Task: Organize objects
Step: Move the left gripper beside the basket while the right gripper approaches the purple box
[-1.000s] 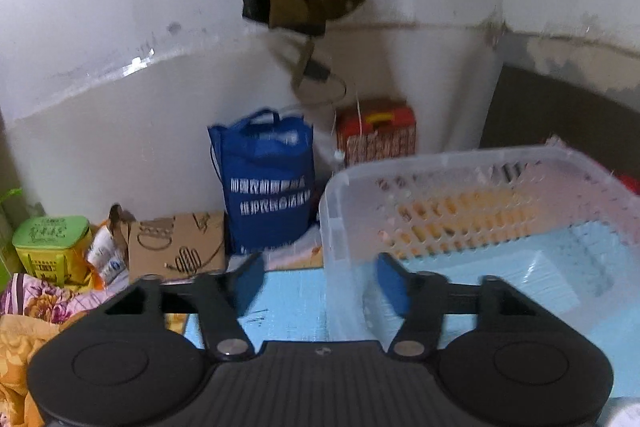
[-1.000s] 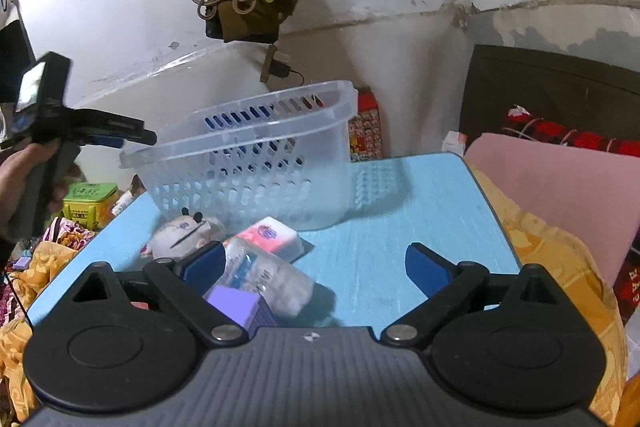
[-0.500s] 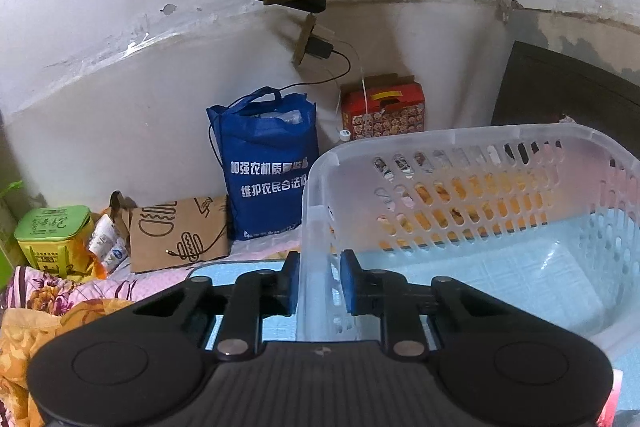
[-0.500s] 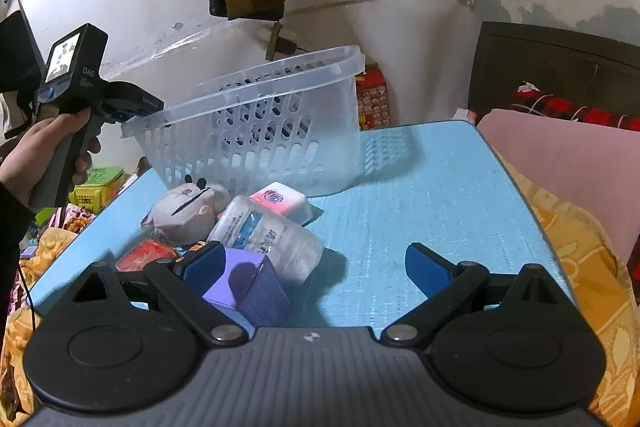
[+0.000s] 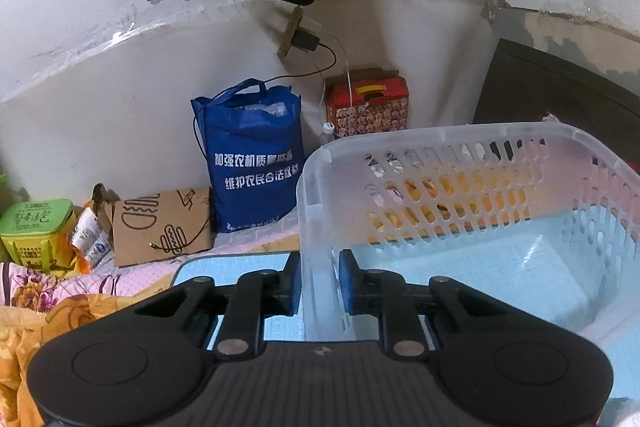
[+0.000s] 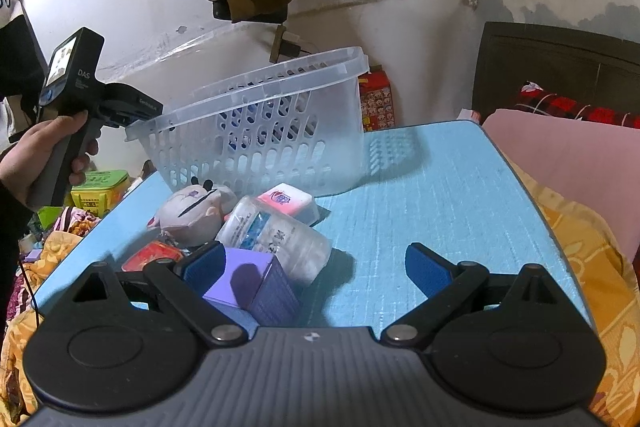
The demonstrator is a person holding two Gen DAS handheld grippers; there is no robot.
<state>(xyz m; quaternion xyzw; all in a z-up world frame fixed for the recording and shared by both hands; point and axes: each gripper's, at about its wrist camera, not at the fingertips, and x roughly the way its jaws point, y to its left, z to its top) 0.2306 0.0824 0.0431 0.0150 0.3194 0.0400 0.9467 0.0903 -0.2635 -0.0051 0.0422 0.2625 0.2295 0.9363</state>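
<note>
Left gripper (image 5: 319, 281) clamped on basket (image 5: 460, 195) rim, right gripper (image 6: 316, 265) spread apart — purple box (image 6: 256, 287) between.

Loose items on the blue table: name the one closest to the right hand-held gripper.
The purple box, right at the right hand-held gripper, against its left finger; the clear bottle, plush toy and pink pack lie farther.

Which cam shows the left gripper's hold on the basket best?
Left wrist: the left gripper sits shut on the basket wall, one pad each side. Right wrist shows the basket tilted over the table, with the contact point too small to judge.
</note>
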